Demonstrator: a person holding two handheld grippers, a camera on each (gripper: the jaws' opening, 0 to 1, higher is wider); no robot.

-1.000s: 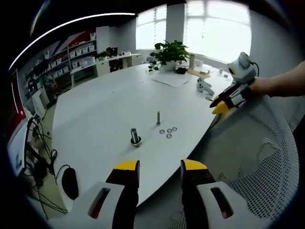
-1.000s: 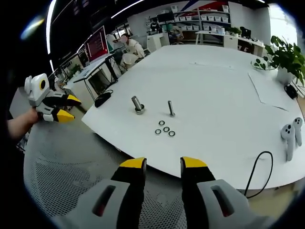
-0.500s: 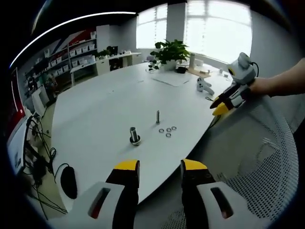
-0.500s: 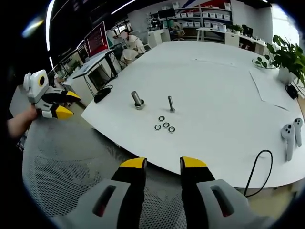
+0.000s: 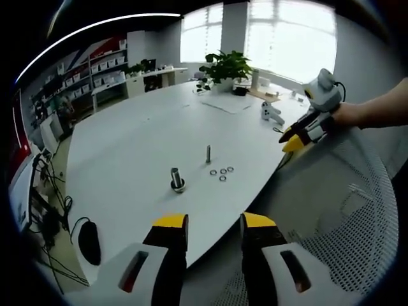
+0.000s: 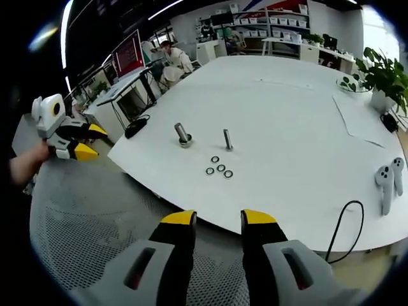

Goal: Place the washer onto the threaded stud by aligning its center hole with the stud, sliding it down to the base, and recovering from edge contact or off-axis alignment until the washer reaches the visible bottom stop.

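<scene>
On a white oval table, 4 washers lie in a loose cluster just beside an upright threaded stud, with a thicker bolt standing tilted nearby. Both the left gripper and the right gripper hover off the table edge above a mesh chair, jaws spread and empty. A potted plant sits at the far end.

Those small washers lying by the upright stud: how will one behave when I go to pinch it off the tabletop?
Each washer looks thin and lies flat on the smooth white table, so it will probably skate sideways rather than lift. They look like metal, likely stiff and light. Lying close together, a nudged one may knock its neighbours.
</scene>
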